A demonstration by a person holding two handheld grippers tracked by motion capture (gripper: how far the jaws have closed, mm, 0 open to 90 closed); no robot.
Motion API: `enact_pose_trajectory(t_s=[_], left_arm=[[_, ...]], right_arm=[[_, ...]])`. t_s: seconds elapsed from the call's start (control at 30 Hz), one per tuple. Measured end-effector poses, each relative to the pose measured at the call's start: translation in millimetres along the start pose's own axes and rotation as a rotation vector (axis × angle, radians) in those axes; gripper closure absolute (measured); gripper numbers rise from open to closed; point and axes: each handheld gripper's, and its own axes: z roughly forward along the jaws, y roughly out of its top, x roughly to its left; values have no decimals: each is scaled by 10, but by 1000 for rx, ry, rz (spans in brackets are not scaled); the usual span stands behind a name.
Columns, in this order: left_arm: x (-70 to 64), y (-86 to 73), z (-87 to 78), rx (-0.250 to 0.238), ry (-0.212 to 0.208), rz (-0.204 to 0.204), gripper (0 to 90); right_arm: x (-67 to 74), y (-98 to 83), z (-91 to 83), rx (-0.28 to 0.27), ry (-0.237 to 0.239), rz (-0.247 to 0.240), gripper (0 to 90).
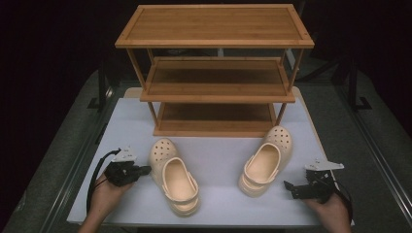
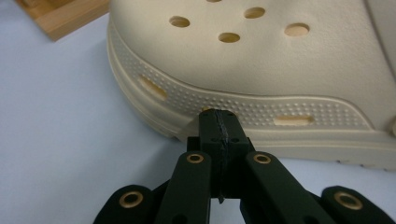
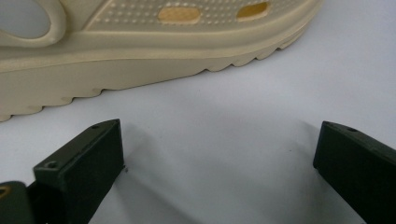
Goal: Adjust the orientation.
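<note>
Two cream foam clogs, smooth uppers with round holes, dotted sidebands and ridged soles, lie on my white worktop [image 1: 218, 160] before a three-tier bamboo rack [image 1: 216, 73]. My left tool [image 2: 218, 122] is fully closed with nothing in it, tips at the left clog [image 1: 174, 175] sideband; contact unclear. My right tool [image 3: 219, 163] is wide open, holding nothing, just short of the right clog [image 1: 266, 161]. Open worktop between the clogs; both tools near the front edge.

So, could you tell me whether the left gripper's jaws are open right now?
No, the left gripper has its jaws pressed together beside the left clog.
</note>
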Motion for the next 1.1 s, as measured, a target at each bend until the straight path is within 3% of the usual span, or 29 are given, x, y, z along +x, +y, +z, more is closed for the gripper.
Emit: enact_pose_trajectory(t_s=[0.3, 1.1], left_arm=[[-27, 197, 183, 10, -18, 35, 900], [-106, 551, 551, 6, -60, 66, 900]], right_arm=[[-1, 0, 0, 0, 0, -2, 11], [-1, -1, 1, -2, 0, -1, 11]])
